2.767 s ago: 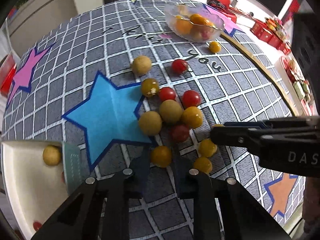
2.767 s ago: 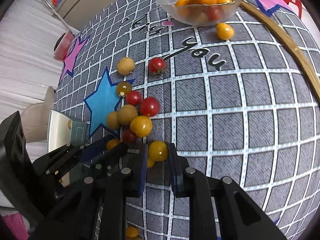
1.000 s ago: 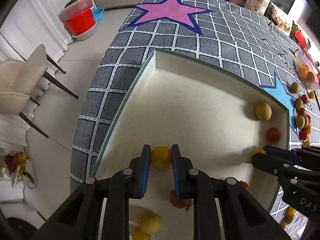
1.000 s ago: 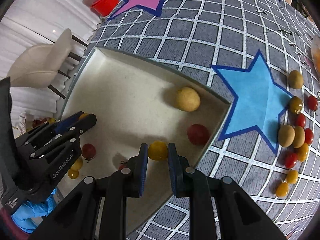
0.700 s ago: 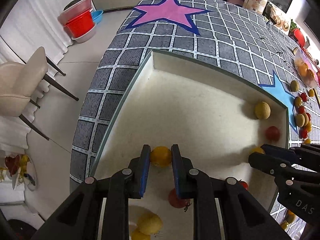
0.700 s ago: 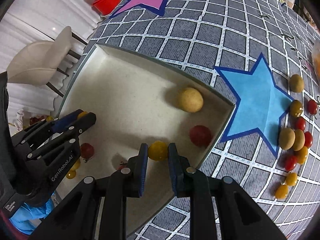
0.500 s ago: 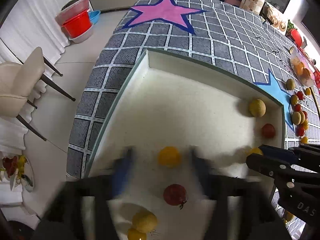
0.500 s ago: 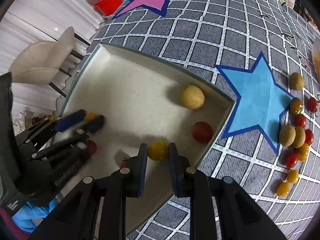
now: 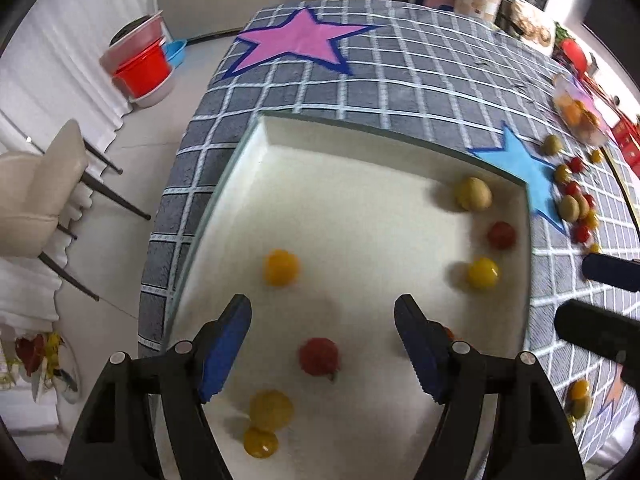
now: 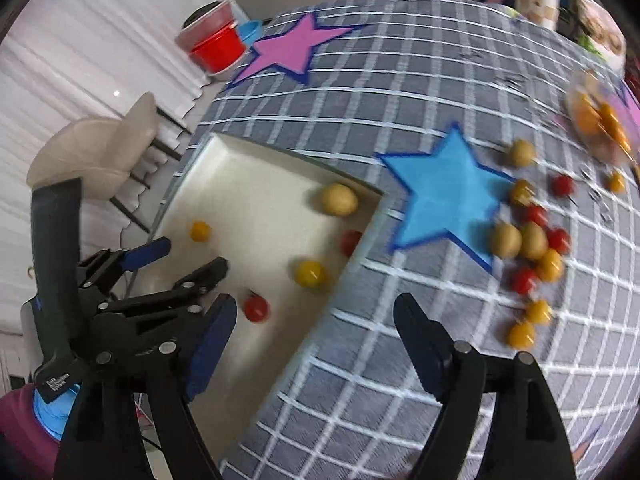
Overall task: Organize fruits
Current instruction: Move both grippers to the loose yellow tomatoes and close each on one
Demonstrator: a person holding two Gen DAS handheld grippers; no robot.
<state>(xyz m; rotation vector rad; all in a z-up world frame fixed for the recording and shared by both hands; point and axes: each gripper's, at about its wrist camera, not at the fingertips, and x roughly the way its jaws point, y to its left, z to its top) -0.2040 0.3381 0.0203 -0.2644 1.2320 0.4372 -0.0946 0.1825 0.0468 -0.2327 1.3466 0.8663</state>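
Observation:
A white tray (image 9: 360,184) sits at the table's near-left corner. It holds several small fruits: a yellow tomato (image 9: 281,267) just beyond my open, empty left gripper (image 9: 322,334), another yellow tomato (image 9: 483,273), a red tomato (image 9: 319,356), a tan round fruit (image 9: 473,193). In the right wrist view the tray (image 10: 248,184) holds a yellow tomato (image 10: 310,274) ahead of my open, empty right gripper (image 10: 316,328). A loose cluster of red, yellow and tan fruits (image 10: 528,240) lies on the cloth beyond the blue star (image 10: 444,192).
A clear bowl of orange fruit (image 10: 600,124) stands at the far right. The table edge drops to the floor on the left, with a beige chair (image 9: 36,188) and stacked red tubs (image 9: 140,68). A pink star (image 9: 296,42) marks the far cloth.
Both grippers opened and each dropped its yellow tomato into the tray. Both have pulled back and up; the right one has swung right, partly over the cloth.

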